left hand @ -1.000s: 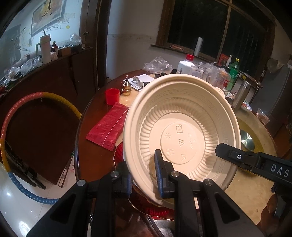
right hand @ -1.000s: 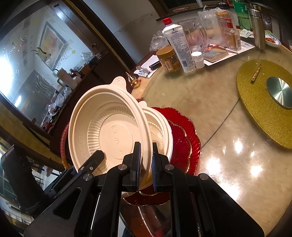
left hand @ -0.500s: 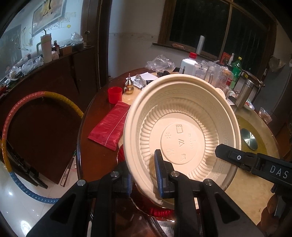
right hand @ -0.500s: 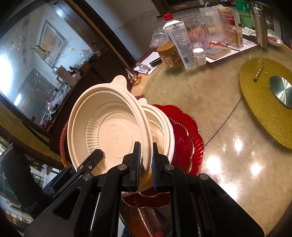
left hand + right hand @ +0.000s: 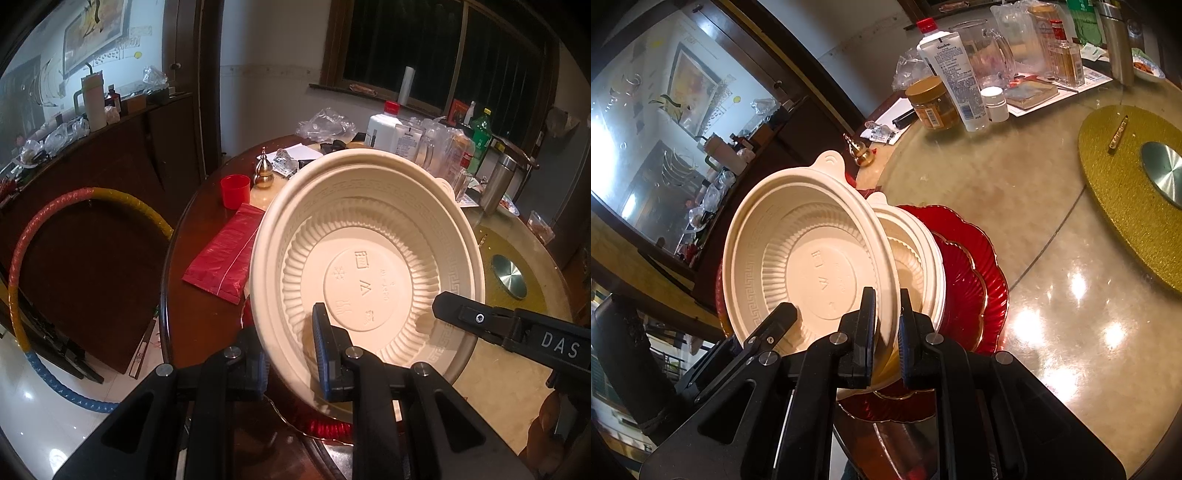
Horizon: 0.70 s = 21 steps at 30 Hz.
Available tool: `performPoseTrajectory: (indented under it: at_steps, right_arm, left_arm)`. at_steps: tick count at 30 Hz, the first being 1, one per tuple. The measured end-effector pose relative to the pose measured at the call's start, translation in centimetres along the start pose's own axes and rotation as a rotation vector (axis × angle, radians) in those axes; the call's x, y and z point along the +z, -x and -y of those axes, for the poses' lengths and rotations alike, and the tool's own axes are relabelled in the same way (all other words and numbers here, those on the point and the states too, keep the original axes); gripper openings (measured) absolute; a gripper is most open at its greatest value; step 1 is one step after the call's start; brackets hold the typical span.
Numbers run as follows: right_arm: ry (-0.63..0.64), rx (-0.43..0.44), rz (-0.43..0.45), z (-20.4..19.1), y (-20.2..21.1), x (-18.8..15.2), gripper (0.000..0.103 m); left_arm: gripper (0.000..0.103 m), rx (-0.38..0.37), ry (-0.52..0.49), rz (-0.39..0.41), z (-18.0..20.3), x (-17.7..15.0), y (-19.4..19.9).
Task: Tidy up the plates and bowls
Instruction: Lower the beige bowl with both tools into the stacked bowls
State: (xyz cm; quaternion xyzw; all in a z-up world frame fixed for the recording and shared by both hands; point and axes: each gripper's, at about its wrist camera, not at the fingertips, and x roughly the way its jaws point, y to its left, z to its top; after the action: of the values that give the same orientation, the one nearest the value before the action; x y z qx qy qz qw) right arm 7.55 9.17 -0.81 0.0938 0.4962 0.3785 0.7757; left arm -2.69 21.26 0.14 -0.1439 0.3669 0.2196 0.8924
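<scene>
A cream plastic bowl (image 5: pixel 369 258) hangs tilted above the table, its inside facing both cameras. My left gripper (image 5: pixel 291 358) is shut on its near rim, one pad inside and one outside. My right gripper (image 5: pixel 886 328) is shut on the same bowl's (image 5: pixel 812 258) rim further round; one of its fingers (image 5: pixel 465 314) shows at the right of the left wrist view. Just behind the held bowl, a second cream bowl (image 5: pixel 919 254) sits on stacked red plates (image 5: pixel 971 273) with gold edges. The left gripper's finger (image 5: pixel 779 317) shows at the lower left.
On the round table lie a red packet (image 5: pixel 225 258), a red cup (image 5: pixel 235 191) and a gold gourd ornament (image 5: pixel 264 170). Bottles and jars (image 5: pixel 955 92) crowd the far side. A gold turntable (image 5: pixel 1137 192) sits to the right. A coloured hoop (image 5: pixel 37 229) leans beside the table.
</scene>
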Motion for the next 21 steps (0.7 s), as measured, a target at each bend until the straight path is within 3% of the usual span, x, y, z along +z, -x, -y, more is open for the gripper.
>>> performPoseTrajectory:
  at_steps: [21]
  right_arm:
    - [-0.049, 0.033, -0.061, 0.9, -1.2, 0.3, 0.011]
  left_arm:
    - [0.020, 0.045, -0.015, -0.031, -0.6, 0.6, -1.3]
